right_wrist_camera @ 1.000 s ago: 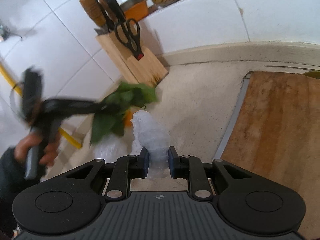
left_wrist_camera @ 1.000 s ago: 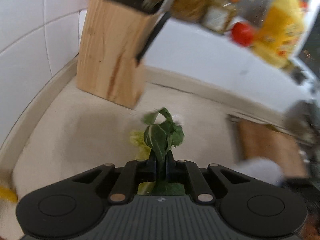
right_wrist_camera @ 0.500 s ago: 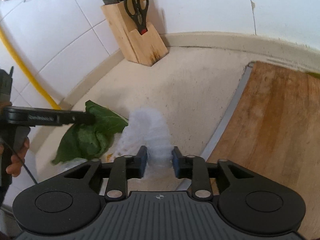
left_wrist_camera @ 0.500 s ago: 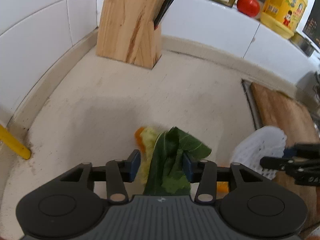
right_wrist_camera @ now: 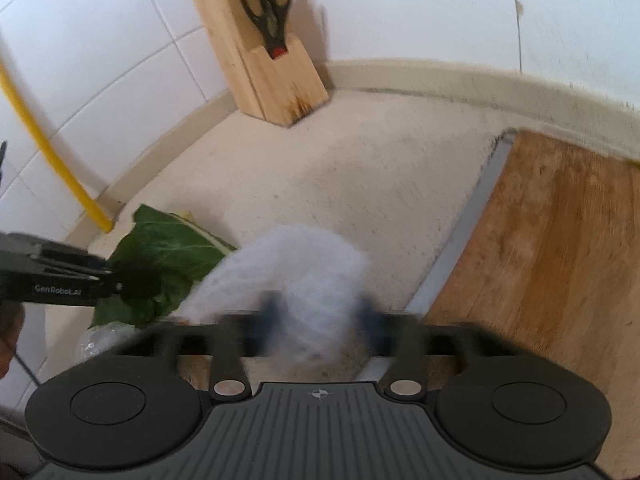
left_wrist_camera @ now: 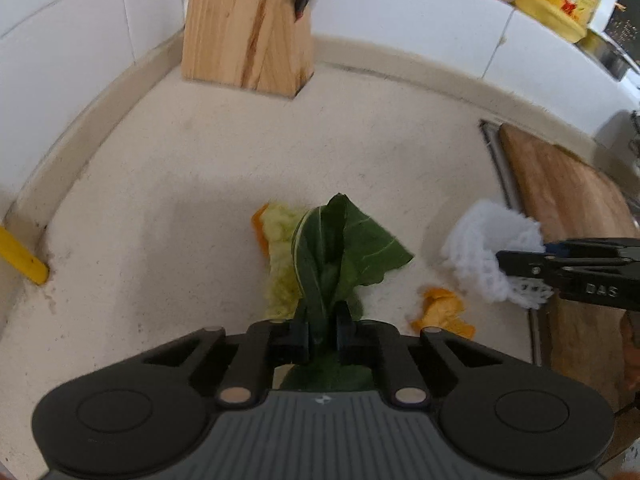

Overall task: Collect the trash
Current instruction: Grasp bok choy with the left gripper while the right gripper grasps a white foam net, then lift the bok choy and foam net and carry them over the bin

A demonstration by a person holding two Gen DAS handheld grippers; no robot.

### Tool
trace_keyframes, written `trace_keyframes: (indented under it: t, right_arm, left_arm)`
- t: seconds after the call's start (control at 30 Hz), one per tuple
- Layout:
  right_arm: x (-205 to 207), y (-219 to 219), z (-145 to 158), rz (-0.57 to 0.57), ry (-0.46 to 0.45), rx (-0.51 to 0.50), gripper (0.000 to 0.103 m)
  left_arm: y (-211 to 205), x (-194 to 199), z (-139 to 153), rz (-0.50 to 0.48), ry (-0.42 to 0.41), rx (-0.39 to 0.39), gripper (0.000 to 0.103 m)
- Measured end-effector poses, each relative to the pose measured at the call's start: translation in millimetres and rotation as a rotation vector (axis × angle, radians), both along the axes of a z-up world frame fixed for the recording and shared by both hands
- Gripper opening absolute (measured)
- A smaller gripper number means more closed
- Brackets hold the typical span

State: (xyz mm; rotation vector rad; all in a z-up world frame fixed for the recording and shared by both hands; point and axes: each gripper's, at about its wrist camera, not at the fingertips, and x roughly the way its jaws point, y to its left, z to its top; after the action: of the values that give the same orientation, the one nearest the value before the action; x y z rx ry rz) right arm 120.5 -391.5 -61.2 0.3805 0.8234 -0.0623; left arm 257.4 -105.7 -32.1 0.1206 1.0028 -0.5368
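Green leaf (left_wrist_camera: 344, 248) fills the jaws of your left gripper (left_wrist_camera: 323, 326): they have just been closing and now pinch its stalk, the blade fanning out over the beige counter (left_wrist_camera: 168, 184). Under it lie a pale yellow-green scrap (left_wrist_camera: 282, 260) and a sliver of orange peel (left_wrist_camera: 260, 228); a second piece of orange peel (left_wrist_camera: 442, 312) sits just to the right.

White foam netting (right_wrist_camera: 296, 276) sits between the fingers of your right gripper (right_wrist_camera: 316, 322), whose jaws have also just been closing and press its sides, though that view is blurred. A crumpled clear wrapper (right_wrist_camera: 100, 340) lies near the leaf on the left.

Farther off, a wooden knife block (left_wrist_camera: 246, 24) stands against the tiled wall, and a wooden cutting board (right_wrist_camera: 548, 260) lies on the right.
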Motion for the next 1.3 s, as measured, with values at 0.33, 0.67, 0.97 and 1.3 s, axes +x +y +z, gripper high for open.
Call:
trace_keyframes:
  t: [0.33,0.67,0.97,1.3]
  right_arm:
    - [-22,-5,45,-0.042,-0.14,0.068,0.026]
    - [-28,25,89,-0.007,-0.244,0.018,0.026]
    - [-35,42,60,0.006,-0.152,0.031,0.026]
    - [-38,48,68,0.022,-0.18,0.03,0.026]
  left_arm:
    - [23,-23,61,0.019,-0.115,-0.153,0.003]
    - [43,-43,84,0.035,-0.218,-0.19,0.003]
    - [47,-63,32,0.041,-0.117,-0.116,0.003]
    - [85,-67,56,0.177,-0.165,-0.23,0.003]
